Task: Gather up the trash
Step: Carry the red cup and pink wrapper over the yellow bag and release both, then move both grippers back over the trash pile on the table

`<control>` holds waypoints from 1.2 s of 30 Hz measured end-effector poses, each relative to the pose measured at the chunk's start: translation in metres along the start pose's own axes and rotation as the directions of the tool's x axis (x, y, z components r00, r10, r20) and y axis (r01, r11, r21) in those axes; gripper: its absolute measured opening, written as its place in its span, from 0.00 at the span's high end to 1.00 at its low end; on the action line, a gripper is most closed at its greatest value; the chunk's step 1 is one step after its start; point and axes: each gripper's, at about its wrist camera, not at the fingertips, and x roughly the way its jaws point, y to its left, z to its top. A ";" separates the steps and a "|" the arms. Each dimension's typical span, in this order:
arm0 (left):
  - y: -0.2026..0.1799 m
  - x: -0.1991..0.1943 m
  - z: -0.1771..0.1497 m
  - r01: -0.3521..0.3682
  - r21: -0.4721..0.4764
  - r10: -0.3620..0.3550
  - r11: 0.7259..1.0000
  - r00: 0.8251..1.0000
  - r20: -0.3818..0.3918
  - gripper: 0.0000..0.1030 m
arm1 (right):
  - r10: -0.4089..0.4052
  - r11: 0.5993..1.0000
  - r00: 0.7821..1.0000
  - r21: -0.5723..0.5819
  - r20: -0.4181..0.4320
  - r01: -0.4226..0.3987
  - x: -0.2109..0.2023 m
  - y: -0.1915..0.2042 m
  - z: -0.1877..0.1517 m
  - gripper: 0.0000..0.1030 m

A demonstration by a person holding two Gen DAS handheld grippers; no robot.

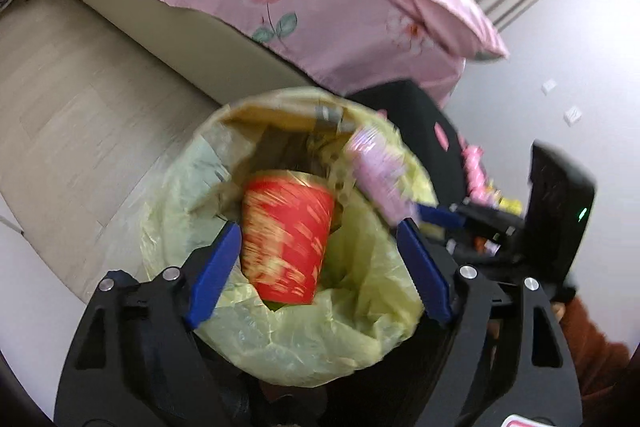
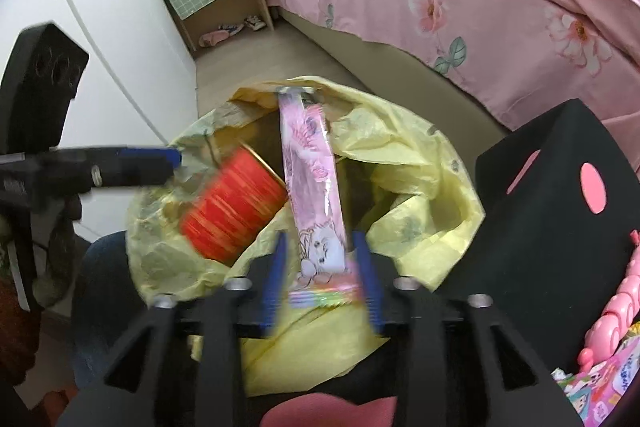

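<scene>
Left gripper (image 1: 316, 263) — blue jaws spread wide, a red cup (image 1: 286, 241) between them but clear of both pads, blurred, over the mouth of the bin. Right gripper (image 2: 320, 279) — jaws parted, a pink wrapper (image 2: 314, 195) standing lengthwise between them with a gap on either side, its far end over the bin. Bin bag (image 2: 404, 155) — yellow, crumpled, lining the open bin just beyond both grippers. Black stool (image 2: 552, 195) with pink spots, beside the bin. Bed (image 2: 460, 7) with pink flowered cover, farther back.
</scene>
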 end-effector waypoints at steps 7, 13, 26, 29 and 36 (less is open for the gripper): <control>-0.013 -0.033 0.005 -0.071 -0.029 0.074 0.997 0.989 0.129 0.22 | -0.010 1.000 0.997 -0.005 0.072 0.011 -0.035 0.008 -0.007 0.53; -0.044 -0.042 -0.001 -0.117 -0.005 0.116 0.993 0.977 0.181 0.22 | -0.095 0.995 0.978 0.031 0.184 0.091 -0.098 -0.001 -0.031 0.53; -0.165 0.015 -0.025 0.004 0.253 -0.026 0.968 0.996 0.084 0.22 | -0.414 0.903 0.879 0.233 0.236 0.362 -0.228 -0.074 -0.156 0.44; -0.195 0.036 -0.033 0.035 0.329 -0.051 0.944 0.998 0.041 0.22 | -0.483 0.864 0.849 0.270 0.213 0.424 -0.240 -0.087 -0.185 0.43; -0.240 0.076 -0.045 0.092 0.446 -0.084 0.890 0.996 -0.038 0.22 | -0.557 0.810 0.810 0.333 0.182 0.482 -0.248 -0.106 -0.224 0.43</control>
